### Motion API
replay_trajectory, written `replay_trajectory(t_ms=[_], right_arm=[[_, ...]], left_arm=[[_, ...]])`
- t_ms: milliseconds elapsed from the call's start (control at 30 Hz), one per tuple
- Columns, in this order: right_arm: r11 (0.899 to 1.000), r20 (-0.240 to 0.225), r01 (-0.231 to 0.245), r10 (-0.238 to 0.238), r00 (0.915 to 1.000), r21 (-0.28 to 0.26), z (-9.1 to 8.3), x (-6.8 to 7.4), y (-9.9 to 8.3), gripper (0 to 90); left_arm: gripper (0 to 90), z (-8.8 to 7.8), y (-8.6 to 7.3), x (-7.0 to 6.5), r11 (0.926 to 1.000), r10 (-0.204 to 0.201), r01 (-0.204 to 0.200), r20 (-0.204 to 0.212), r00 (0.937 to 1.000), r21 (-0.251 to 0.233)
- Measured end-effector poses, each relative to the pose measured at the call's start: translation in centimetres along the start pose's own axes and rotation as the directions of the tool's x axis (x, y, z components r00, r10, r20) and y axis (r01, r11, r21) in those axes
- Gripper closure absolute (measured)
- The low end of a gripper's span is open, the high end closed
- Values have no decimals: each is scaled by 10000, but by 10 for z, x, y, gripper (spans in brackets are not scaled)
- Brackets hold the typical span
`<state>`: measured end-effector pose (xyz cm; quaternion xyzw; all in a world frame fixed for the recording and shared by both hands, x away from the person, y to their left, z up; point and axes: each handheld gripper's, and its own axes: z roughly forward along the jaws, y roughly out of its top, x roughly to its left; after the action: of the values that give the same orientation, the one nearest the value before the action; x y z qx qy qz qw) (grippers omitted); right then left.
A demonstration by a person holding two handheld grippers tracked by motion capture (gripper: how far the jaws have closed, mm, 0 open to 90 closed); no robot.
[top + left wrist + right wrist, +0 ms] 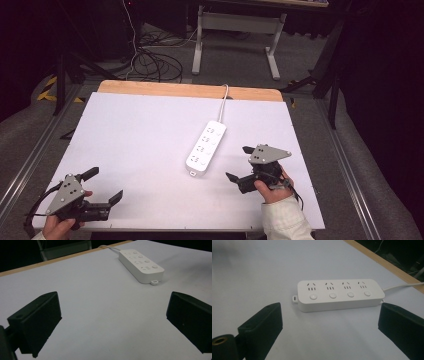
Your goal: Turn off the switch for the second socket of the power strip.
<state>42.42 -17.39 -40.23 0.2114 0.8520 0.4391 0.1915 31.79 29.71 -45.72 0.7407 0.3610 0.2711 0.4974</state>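
A: Where does the power strip (205,148) lie?

B: It lies flat on the white table (135,150), a little right of the middle, and its long side runs from near-left to far-right. Its white cable (224,100) leaves the far end and goes over the wooden far edge of the table.

A: And the right hand-held gripper (239,163)?

B: It is just to the right of the near end of the strip, close to it but not touching. Its jaws stand wide apart and hold nothing. In the right gripper view the power strip (340,294) sits between and beyond the two black jaws, with its long side across the picture.

A: What about the left hand-held gripper (105,185)?

B: It is at the near-left corner of the table, well apart from the strip. Its jaws are also spread wide, with nothing between them. In the left gripper view the power strip (140,265) is far off, toward the upper right.

A: Can you read any brand or label?

B: No, I see no writing. The top shows four socket groups in a row, and each one has a round button (313,296) beside it. A small tab with a hole (294,298) sticks out at the end without the cable.
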Motion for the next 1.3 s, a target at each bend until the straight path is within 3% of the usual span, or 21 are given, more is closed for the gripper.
replay_trajectory(t_ms=[333,667,833,967,1133,1300], right_arm=[[9997,-266,-159,165,9995,207,17,-10,21,65],[9982,-259,-439,449,9987,397,33,-16,31,73],[9987,465,-474,464,9978,211,39,-18,35,74],[9965,587,-746,723,9957,367,47,-26,39,72],[9935,1356,-1066,1004,9857,395,57,-38,43,79],[9917,1666,-1214,1129,9795,417,64,-45,43,100]], left_arm=[[4,-1,0,0,10000,-13,13,-2,10000,-22],[4,-1,0,0,10000,6,-6,19,10000,-5],[4,0,0,0,10000,-29,29,35,10000,-16],[4,0,0,1,10000,-58,58,52,10000,-15],[4,-1,0,1,10000,-82,82,62,9999,-7],[4,-1,0,1,10000,-95,95,73,9999,-15]])
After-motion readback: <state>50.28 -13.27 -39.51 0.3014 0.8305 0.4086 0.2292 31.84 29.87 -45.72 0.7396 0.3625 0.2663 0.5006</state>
